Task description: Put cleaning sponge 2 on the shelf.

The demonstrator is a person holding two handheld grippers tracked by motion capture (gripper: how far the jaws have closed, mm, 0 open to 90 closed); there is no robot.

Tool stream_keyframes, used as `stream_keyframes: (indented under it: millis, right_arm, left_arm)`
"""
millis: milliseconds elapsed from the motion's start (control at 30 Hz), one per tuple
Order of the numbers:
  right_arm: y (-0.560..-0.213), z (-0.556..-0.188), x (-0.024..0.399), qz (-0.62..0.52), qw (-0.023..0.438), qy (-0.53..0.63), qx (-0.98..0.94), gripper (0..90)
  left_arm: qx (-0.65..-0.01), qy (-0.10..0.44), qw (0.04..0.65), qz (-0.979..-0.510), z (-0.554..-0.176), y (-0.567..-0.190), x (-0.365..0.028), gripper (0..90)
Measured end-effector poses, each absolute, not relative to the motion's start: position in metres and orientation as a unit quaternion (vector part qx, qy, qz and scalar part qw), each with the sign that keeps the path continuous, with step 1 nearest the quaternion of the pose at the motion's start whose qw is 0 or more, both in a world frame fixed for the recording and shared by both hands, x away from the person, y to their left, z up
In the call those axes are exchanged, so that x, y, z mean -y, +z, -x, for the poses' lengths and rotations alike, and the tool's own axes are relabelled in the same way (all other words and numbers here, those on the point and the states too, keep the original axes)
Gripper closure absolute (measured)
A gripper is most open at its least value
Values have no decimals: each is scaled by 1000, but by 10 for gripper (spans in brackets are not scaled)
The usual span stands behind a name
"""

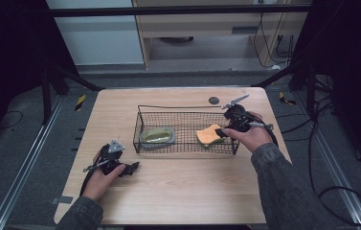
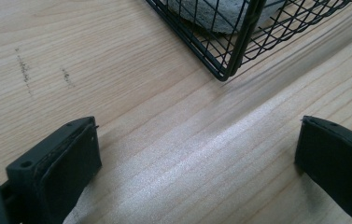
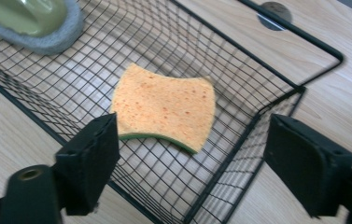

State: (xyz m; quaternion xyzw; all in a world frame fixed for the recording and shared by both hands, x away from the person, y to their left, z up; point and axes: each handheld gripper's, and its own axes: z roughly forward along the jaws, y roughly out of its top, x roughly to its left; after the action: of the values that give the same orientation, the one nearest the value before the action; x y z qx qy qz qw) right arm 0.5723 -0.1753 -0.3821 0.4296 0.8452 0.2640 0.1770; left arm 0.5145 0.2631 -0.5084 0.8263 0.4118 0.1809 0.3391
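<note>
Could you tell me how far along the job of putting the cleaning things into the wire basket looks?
Nearly done, it seems. The orange sponge and the grey-green scrubber already lie inside the wire basket. The right gripper hangs open above the sponge, clear of it. The left gripper rests open on the table. Probably only withdrawing remains.

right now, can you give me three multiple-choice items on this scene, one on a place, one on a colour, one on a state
1. Where is the sponge?
A. in the basket
B. on the table beside it
C. in the left gripper

2. What colour is the sponge's top?
A. blue
B. orange
C. white

3. How is the right gripper?
A. shut on the sponge
B. shut on the basket's rim
C. open

Key: 1 A, it lies on the wire floor; 2 B, orange over a green edge; 3 C, the jaws stand apart, clear of the sponge.
</note>
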Motion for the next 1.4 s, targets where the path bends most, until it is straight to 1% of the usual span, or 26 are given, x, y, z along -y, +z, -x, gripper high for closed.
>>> stream_keyframes:
  millis: [200, 300, 500, 600, 767, 867, 1033, 1167, 1400]
  right_arm:
    - [-378, -560, 196, -454, 196, 296, -817, 78]
    - [-378, -550, 207, -462, 206, 310, -805, 67]
    - [-387, -529, 228, -475, 206, 332, -789, 70]
    - [-393, -519, 238, -480, 209, 335, -784, 114]
    - [-408, -506, 252, -487, 209, 345, -775, 112]
    - [-421, -501, 258, -491, 217, 345, -770, 86]
    - [-440, -497, 266, -503, 215, 348, -761, 87]
    - [-455, -497, 271, -519, 205, 343, -755, 90]
    - [-480, -506, 275, -539, 198, 319, -754, 91]
  left_arm:
    - [-412, 181, 339, -826, -514, -508, -263, 0]
    - [-412, 181, 339, -826, -515, -508, -263, 0]
    - [-412, 181, 339, -826, -515, -508, -263, 0]
    - [-412, 181, 339, -826, -515, -508, -263, 0]
    - [-413, 181, 340, -825, -516, -509, -263, 0]
    - [-413, 182, 340, -825, -516, -509, -263, 0]
    - [-413, 182, 339, -825, -516, -509, -262, 0]
    - [-414, 182, 339, -825, -516, -509, -262, 0]
    - [-414, 182, 339, -825, -517, -508, -262, 0]
